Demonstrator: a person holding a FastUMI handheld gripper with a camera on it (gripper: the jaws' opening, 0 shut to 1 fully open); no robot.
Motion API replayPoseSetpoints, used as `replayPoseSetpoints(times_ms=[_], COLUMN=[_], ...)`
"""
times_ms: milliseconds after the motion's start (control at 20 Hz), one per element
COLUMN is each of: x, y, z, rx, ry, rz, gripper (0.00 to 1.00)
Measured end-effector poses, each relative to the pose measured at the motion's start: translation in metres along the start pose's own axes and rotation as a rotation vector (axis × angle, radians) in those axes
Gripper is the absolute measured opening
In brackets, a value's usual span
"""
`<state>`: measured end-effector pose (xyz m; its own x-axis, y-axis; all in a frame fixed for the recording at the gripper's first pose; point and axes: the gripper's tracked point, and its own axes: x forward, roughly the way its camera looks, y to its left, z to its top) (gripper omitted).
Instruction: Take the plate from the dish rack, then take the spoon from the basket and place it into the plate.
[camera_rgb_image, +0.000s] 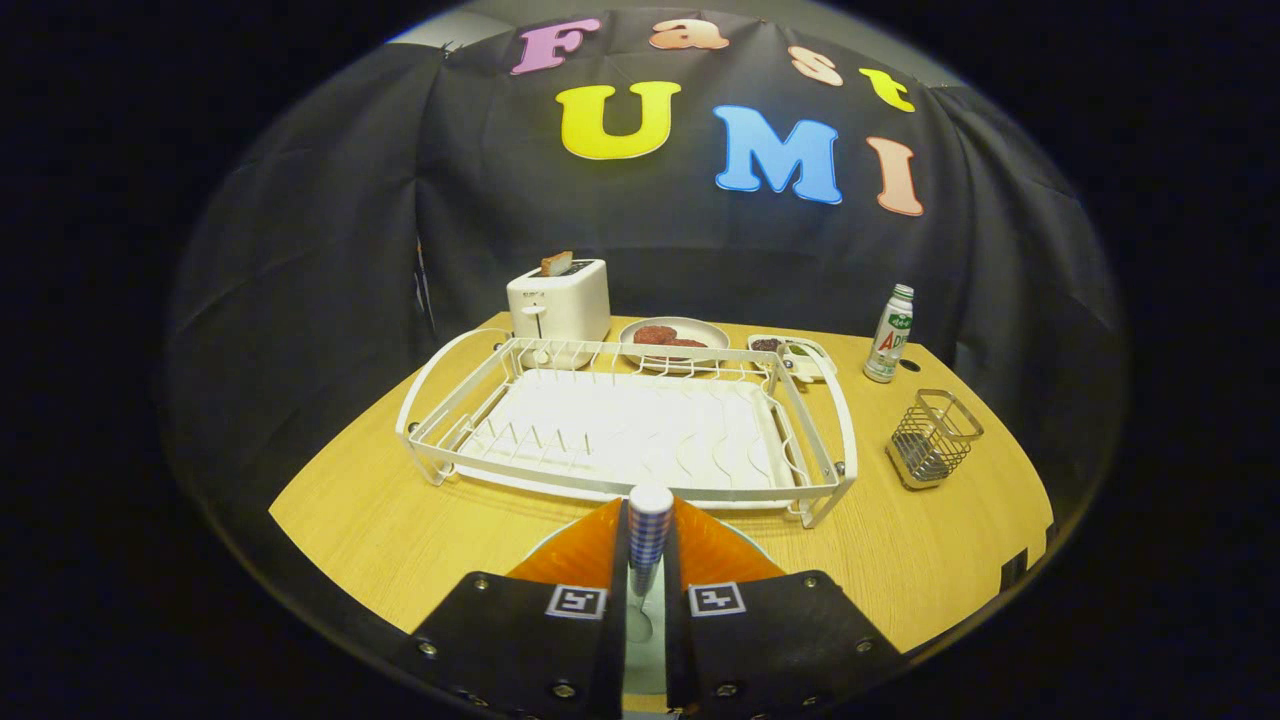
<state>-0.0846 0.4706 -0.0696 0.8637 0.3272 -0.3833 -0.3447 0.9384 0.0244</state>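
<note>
Right now the gripper (648, 560) is clenched on the spoon (648, 535), handle upright between its fingers, bowl hanging just above the near plate (645, 660).

We count one dish rack (630, 430), one toaster (560, 300), one wire basket (933, 438), one bottle (889, 334) and one spoon (648, 535). Plates come to two: one (675, 340) with food behind the rack, another (650, 650) beneath the tongs (647, 560).
</note>
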Motion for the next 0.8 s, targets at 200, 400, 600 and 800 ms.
replayPoseSetpoints(times_ms=[200, 400, 600, 800], x=[-0.004, -0.004, -0.005, -0.005], y=[-0.012, -0.015, -0.016, -0.018], z=[0.000, 0.001, 0.005, 0.012], rx=[0.023, 0.028, 0.031, 0.035], ry=[0.007, 0.010, 0.003, -0.006], rz=[-0.032, -0.036, -0.038, -0.041], gripper=[0.19, 0.18, 0.18, 0.18])
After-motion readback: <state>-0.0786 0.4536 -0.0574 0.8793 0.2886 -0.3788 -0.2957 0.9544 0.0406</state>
